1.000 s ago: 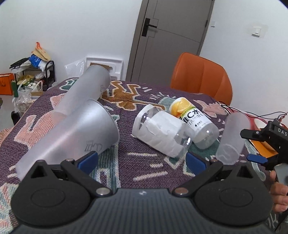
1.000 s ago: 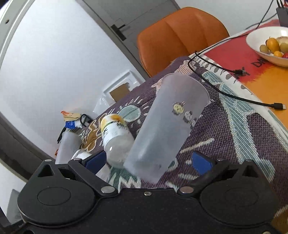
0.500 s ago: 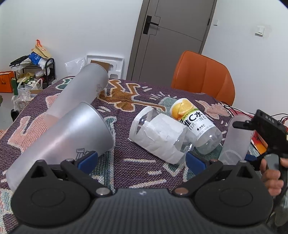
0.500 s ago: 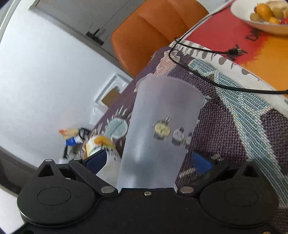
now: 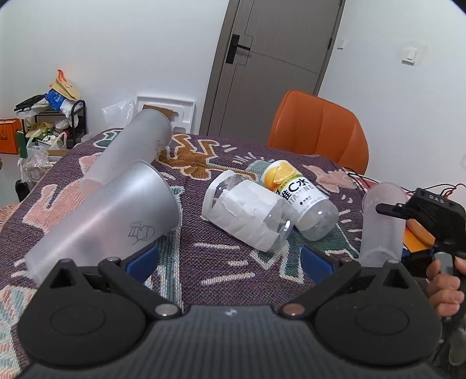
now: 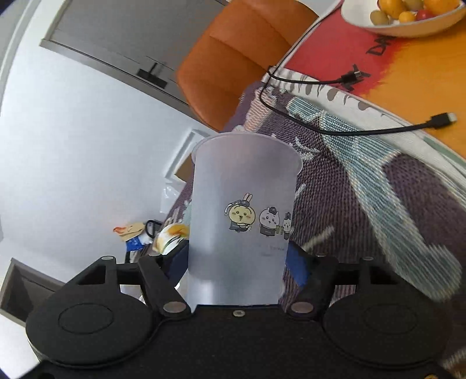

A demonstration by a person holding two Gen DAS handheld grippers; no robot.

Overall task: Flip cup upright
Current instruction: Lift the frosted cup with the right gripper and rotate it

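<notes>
A frosted plastic cup with cartoon animals (image 6: 241,210) sits between the blue pads of my right gripper (image 6: 237,262), which is shut on its lower body. The cup points away from the camera, rim far. In the left wrist view the same cup (image 5: 383,221) stands nearly upright, mouth up, at the table's right, with the right gripper (image 5: 419,221) beside it. My left gripper (image 5: 230,259) is open and empty low over the cloth. Two more frosted cups lie on their sides: a near one (image 5: 107,218) by the left finger and a far one (image 5: 134,148).
A paper-wrapped clear container (image 5: 247,215) and a lemon drink bottle (image 5: 300,198) lie mid-table on the patterned cloth (image 5: 233,262). An orange chair (image 5: 320,131) stands behind. Black cables (image 6: 335,128) and a fruit bowl (image 6: 407,14) lie to the right.
My right gripper closed on the cartoon cup and turned it from leaning on its side to nearly upright. My left gripper rose slightly.
</notes>
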